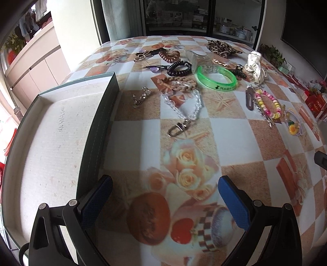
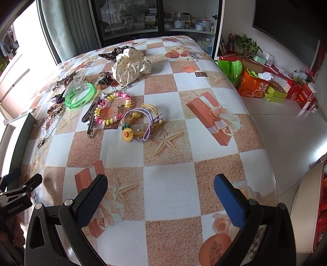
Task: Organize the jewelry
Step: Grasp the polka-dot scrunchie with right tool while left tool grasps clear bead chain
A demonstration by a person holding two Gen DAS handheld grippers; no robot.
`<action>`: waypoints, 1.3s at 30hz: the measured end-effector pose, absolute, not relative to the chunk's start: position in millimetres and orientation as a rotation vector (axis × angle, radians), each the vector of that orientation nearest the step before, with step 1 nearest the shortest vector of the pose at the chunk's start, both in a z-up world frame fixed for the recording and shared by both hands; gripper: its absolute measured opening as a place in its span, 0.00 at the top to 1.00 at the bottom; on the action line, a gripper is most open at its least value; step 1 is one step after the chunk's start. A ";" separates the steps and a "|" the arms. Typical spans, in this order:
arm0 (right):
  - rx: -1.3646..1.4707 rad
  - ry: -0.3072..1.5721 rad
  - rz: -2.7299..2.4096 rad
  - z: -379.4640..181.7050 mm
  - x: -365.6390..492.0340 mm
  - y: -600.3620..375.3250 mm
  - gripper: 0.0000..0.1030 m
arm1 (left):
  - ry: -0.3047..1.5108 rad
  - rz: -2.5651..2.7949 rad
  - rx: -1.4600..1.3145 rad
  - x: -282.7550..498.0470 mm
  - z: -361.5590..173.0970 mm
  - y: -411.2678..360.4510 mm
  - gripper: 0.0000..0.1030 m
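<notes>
Shallow dark-green box w/ pale lining [image 1: 61, 143] empty; all jewelry, e.g. green plastic bangle [image 1: 216, 78], on counter [image 2: 173, 184]. Left tool [image 1: 165, 189] & right tool [image 2: 160, 188] wide open, holding nothing.

The box [image 1: 61, 126] at the worktop's left edge is cut off by the left wrist picture's left and bottom edges; the pencilled writing [image 1: 62, 118] on its floor is too small to read. From the right wrist, only its dark wall [image 2: 19, 141] shows. The green bangle's [image 1: 216, 78] printed lettering is illegible. Items behind the cabinet glass [image 2: 130, 18] beyond the far edge are blurred by reflections.
</notes>
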State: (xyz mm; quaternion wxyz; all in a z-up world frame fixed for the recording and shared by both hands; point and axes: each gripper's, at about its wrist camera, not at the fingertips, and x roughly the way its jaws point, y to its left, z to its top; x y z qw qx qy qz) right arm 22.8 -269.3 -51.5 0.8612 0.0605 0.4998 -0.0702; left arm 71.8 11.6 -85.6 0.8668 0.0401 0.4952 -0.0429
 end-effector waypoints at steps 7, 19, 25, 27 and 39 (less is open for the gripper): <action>0.161 1.046 -0.140 -52.0 40.5 -285.5 0.00 | 1.066 -0.113 0.002 98.4 -81.3 16.4 0.00; 0.215 1.051 -0.065 -44.6 107.3 -287.1 0.03 | 1.069 -0.109 -0.027 140.8 -75.1 -17.6 0.09; 0.212 1.043 -0.034 -41.5 160.8 -268.1 0.03 | 1.080 -0.071 0.018 157.2 -87.6 -26.0 0.12; 0.209 1.044 -0.031 -41.8 176.1 -262.5 0.03 | 1.077 -0.078 0.020 160.6 -87.5 -27.1 0.12; 0.263 1.090 -0.092 -71.6 235.6 -258.0 0.29 | 1.032 -0.126 0.046 164.9 -82.2 -38.6 0.48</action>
